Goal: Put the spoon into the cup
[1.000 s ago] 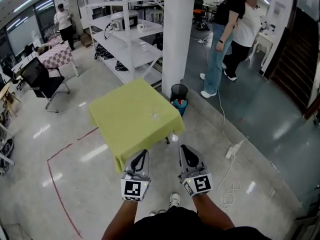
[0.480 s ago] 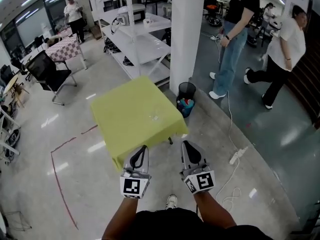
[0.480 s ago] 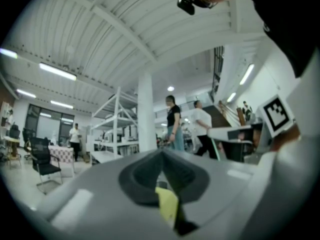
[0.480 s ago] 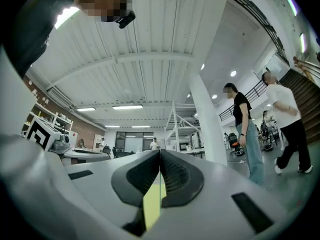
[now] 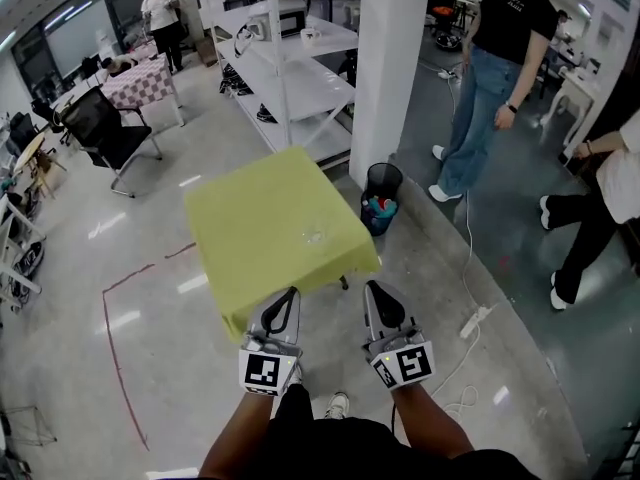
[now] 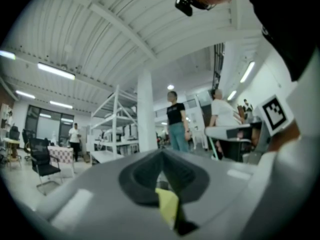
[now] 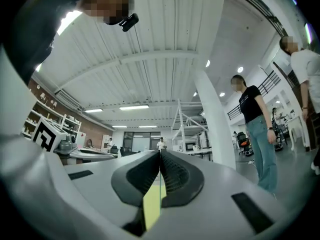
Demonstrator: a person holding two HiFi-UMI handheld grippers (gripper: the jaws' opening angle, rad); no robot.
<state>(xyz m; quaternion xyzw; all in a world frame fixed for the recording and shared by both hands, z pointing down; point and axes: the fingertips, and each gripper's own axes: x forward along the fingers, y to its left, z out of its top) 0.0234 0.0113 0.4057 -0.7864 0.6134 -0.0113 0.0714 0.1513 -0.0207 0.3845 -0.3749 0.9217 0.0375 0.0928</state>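
Fingers, head view: your left gripper (image 5: 287, 300) and right gripper (image 5: 375, 296) both look pinched closed and empty, side by side just off the near edge of the yellow-green table (image 5: 250, 228). One small clear item (image 5: 313, 235) sits on the cloth toward the near right part, probably the cup. The spoon is too small to pick out, so its long axis can't be called. That item lies at about 12 to 1 o'clock from the left gripper and 11 o'clock from the right, well apart from both, with the left a bit nearer by my read. A black bin (image 5: 380, 183) stands on the floor past the table at 1 o'clock. Left gripper view: pads meet at the tips with nothing between them, only a yellow sliver low in the gap, likely the cloth. The camera tilts up at the ceiling, so no cup or spoon shows. Right gripper view: same, pads together, empty, yellow sliver below, no cup or spoon. Judgement: the reach hasn't begun. Step in, tip both grippers down toward 12 o'clock, and find the spoon before choosing a hand.
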